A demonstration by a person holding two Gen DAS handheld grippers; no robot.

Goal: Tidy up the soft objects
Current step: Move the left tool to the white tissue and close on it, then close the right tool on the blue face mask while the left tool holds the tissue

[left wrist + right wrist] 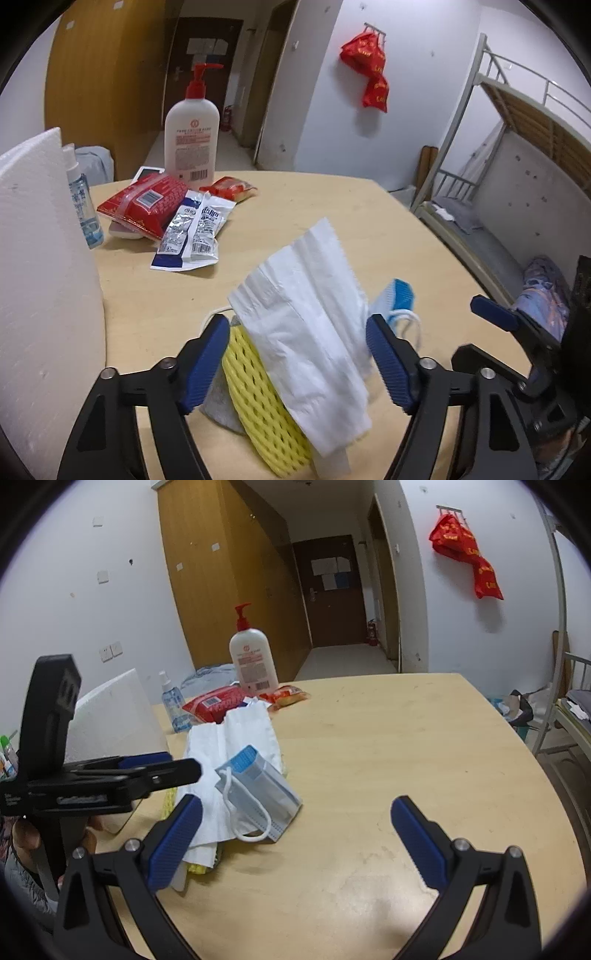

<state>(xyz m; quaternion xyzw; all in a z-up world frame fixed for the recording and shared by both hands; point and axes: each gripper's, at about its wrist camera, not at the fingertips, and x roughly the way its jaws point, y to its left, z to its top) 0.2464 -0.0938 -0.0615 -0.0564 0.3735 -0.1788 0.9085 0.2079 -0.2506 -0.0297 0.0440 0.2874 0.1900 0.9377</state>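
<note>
The soft things lie heaped near the table's (369,775) left edge: a white tissue (306,314) over yellow foam netting (258,406), with a blue mask (258,794) at the heap's right. The left tongs (295,365) stand partly apart around tissue and netting, the left pad at the netting though a firm grip is unclear, while the right tongs (295,842) gape wide and empty beside the mask. Sorting looks barely begun: nothing appears set apart yet, and far packets (147,203) remain untouched.
</note>
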